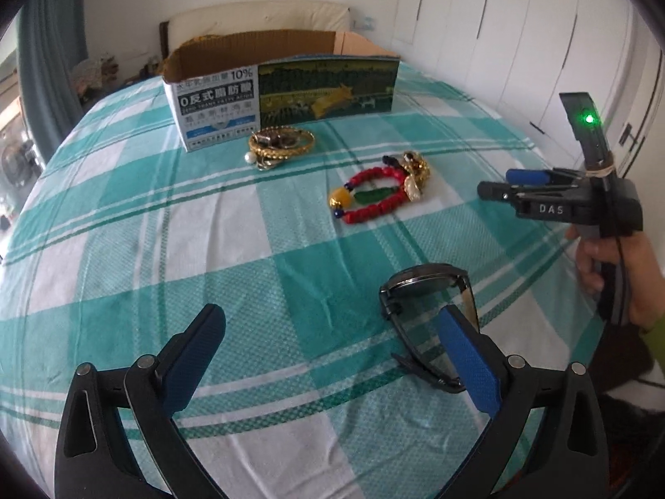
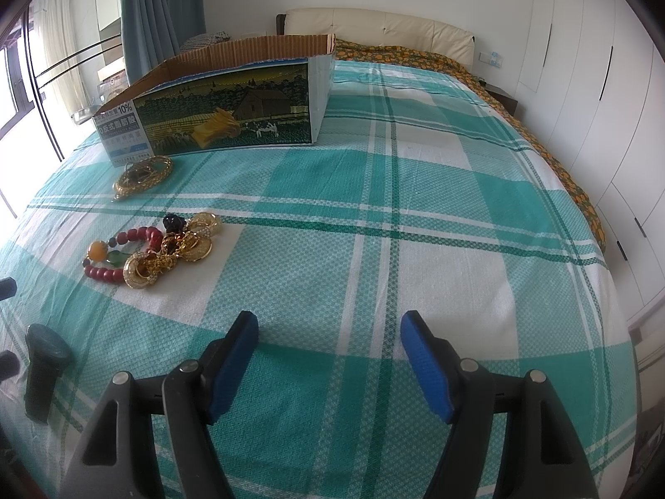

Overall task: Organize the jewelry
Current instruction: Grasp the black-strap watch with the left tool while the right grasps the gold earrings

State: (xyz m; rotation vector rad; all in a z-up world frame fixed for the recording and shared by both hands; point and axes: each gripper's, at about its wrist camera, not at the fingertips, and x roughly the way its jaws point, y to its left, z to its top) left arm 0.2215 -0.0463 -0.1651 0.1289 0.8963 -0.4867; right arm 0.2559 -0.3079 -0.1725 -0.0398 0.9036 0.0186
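Observation:
A red bead bracelet [image 1: 376, 197] with a yellow bead and green stone lies mid-bed beside gold jewelry [image 1: 415, 170]; both show in the right wrist view [image 2: 124, 258] [image 2: 183, 245]. A gold chain pile [image 1: 280, 143] [image 2: 143, 176] lies against the open cardboard box [image 1: 282, 87] [image 2: 232, 108]. A dark wristwatch [image 1: 432, 320] [image 2: 41, 370] lies by my left gripper's right finger. My left gripper [image 1: 330, 332] is open and empty. My right gripper [image 2: 330, 334] is open and empty; it also shows at the right of the left wrist view [image 1: 498, 185].
Everything lies on a bed with a green and white checked cover [image 2: 415, 208]. White wardrobe doors [image 2: 602, 83] stand to the right. A cream headboard [image 2: 374, 29] and an orange patterned blanket [image 2: 457, 62] are at the far end. Curtains and a window are to the left.

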